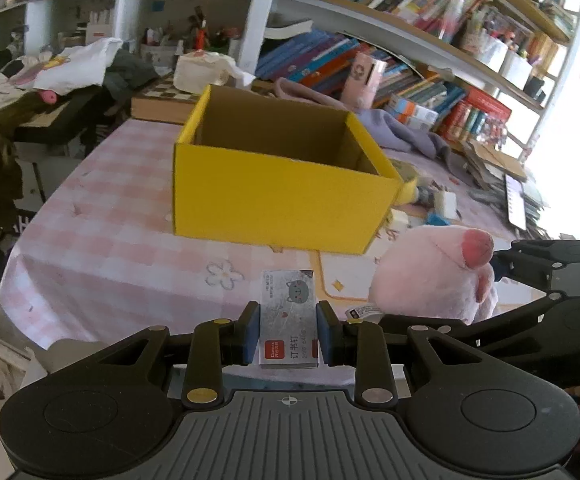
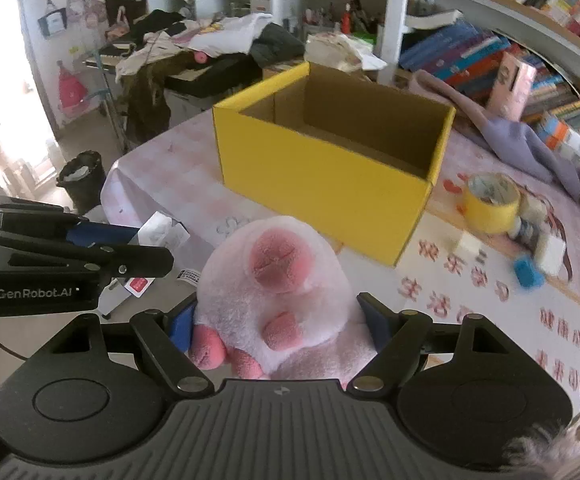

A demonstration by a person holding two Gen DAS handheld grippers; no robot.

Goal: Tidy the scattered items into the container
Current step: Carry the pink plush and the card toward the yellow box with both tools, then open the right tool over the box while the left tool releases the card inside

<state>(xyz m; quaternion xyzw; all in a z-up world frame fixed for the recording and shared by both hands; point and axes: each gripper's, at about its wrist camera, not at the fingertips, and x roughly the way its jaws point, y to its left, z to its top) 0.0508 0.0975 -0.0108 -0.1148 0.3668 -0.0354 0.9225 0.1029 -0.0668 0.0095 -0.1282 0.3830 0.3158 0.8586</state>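
The left gripper (image 1: 288,330) is clamping a small staple box (image 1: 288,318) with a grey cat face printed on it, its blue pads (image 1: 252,334) pressing flat against the two long sides so the jaws are standing only as wide as the box. The right gripper (image 2: 280,322) is squeezing a pink plush pig (image 2: 278,292), snout facing up, with its blue pads (image 2: 182,326) sinking into the fur on either side, so its jaws are spread fairly wide around the soft body. Both held items are sitting in front of the open yellow cardboard box (image 1: 282,196), which is standing on the pink checked tablecloth (image 1: 102,240) with nothing showing in the visible part of its interior. In the right wrist view, a roll of yellow tape (image 2: 489,202) is lying just right of the yellow cardboard box, and several small erasers (image 2: 529,272), one of them blue, are lying scattered near the roll. A lilac cloth (image 2: 529,140) is draping beyond them, by the shelves of books (image 1: 409,80).
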